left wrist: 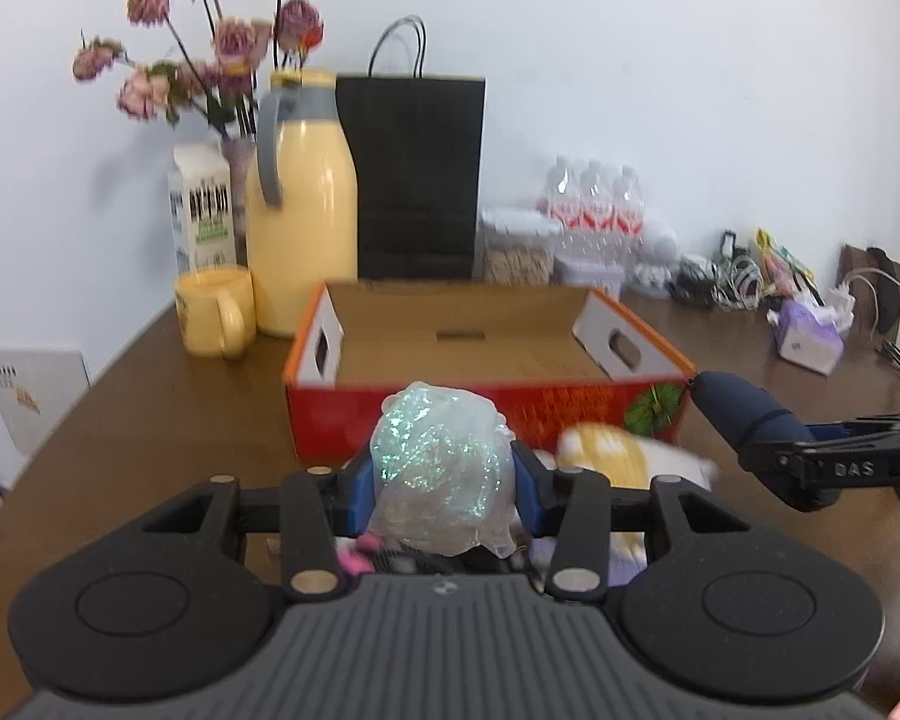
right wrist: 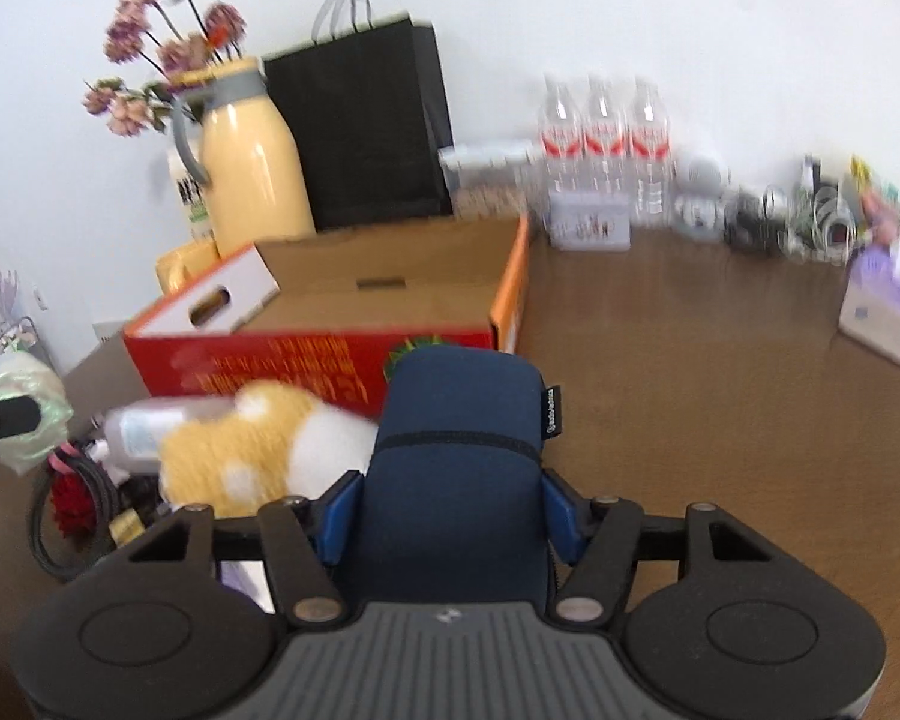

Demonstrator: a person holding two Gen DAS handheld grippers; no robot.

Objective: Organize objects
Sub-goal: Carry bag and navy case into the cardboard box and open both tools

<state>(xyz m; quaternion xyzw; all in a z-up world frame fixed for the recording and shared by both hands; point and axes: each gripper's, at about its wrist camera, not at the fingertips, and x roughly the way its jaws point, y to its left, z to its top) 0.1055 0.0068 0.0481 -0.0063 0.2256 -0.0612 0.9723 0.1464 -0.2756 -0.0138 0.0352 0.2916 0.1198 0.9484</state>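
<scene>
My left gripper is shut on a crumpled iridescent clear plastic bag, held above the table just in front of the red cardboard box. My right gripper is shut on a navy blue soft pouch, also in front of the box. The pouch shows at the right of the left wrist view. The plastic bag shows at the far left of the right wrist view. A yellow-and-white plush toy lies between them on a pile of small items.
The open box is empty inside. Behind it stand a yellow jug, yellow mug, milk carton, flowers, black paper bag and water bottles. A purple tissue box and cables lie at right.
</scene>
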